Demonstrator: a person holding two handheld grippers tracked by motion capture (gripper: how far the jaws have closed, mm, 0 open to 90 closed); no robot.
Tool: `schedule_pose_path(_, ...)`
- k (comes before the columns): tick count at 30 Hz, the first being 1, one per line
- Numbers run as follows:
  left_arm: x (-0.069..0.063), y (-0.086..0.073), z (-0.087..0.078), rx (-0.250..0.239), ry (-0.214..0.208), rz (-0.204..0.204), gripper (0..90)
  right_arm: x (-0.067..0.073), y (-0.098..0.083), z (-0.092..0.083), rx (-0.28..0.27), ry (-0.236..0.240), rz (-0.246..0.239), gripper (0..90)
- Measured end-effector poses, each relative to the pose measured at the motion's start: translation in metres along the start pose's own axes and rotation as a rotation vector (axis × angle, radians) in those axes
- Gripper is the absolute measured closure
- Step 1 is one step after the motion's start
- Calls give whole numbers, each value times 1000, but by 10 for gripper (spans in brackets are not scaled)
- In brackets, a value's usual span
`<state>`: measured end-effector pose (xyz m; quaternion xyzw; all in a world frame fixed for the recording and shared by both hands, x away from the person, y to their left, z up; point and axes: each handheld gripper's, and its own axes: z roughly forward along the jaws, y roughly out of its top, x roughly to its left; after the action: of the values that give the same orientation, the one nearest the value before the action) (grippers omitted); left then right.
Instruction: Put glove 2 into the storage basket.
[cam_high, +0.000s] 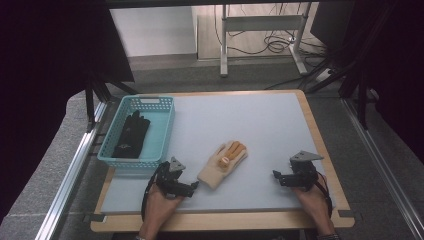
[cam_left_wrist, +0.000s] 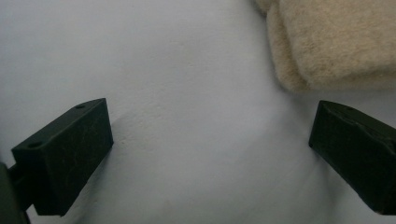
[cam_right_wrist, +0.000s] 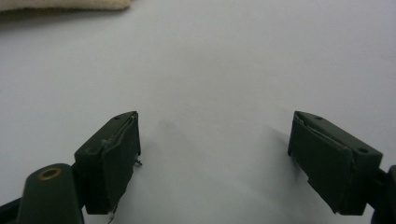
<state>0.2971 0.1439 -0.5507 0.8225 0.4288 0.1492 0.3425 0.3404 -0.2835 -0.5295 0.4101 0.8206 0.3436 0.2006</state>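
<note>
A cream knit glove (cam_high: 223, 163) with orange fingertips lies flat on the pale blue mat (cam_high: 240, 130), near the front centre. My left gripper (cam_high: 192, 186) rests on the mat just left of the glove's cuff, jaws open and bare; its own view shows the cuff (cam_left_wrist: 327, 42) at the upper right, beyond the jaws (cam_left_wrist: 210, 149). My right gripper (cam_high: 276, 176) sits on the mat well to the right of the glove, open with nothing between the jaws (cam_right_wrist: 215, 154). The glove's edge (cam_right_wrist: 65, 4) shows at the top left of the right gripper view.
A light blue plastic basket (cam_high: 165, 120) stands at the mat's left side with a black glove (cam_high: 131, 134) lying inside. The mat sits on a wooden tabletop (cam_high: 320, 140). Metal rails run along both sides of the table, and a desk frame with cables stands behind.
</note>
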Motion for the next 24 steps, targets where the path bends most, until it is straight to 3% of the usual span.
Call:
schedule_pose_path(13,1,0,-3,-1,0,-8,31,0,0,0,-3,-3,0,162)
schedule_pose_path(17,0,2,-7,12,-44,-9,41,0,0,0,-3,-3,0,162)
schedule_pose_path(24,-5,8,-17,23,-80,4,38,0,0,0,-3,-3,-1,162)
